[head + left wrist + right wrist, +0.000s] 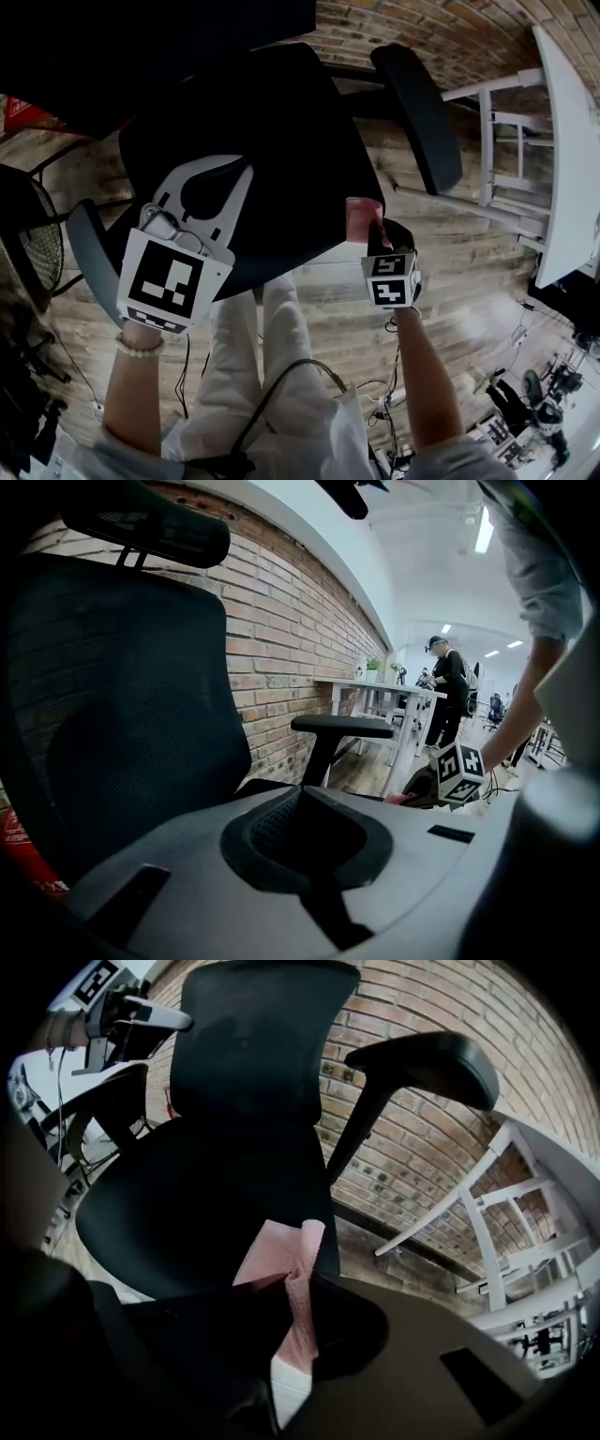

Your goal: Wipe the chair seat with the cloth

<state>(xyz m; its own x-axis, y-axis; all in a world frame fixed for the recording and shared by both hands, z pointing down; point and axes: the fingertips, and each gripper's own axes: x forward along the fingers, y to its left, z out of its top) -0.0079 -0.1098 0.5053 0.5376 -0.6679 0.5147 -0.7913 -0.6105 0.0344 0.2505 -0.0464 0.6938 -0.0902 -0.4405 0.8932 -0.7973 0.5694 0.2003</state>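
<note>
Right gripper (296, 1290) clamped on the pink cloth (277, 1252). The cloth sits at the front right edge of the black chair seat (187, 1194); can't tell if it's touching. Left gripper (212, 187) has its jaws together and empty, over the seat's left side. The wipe looks barely begun. Best approach: lay the cloth flat on the seat, press lightly, sweep in 1 direction toward the seat's left edge, grip firm so nothing slips.

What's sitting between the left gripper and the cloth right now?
Only bare black chair seat, as the head view shows; the left gripper and the cloth are apart.
</note>
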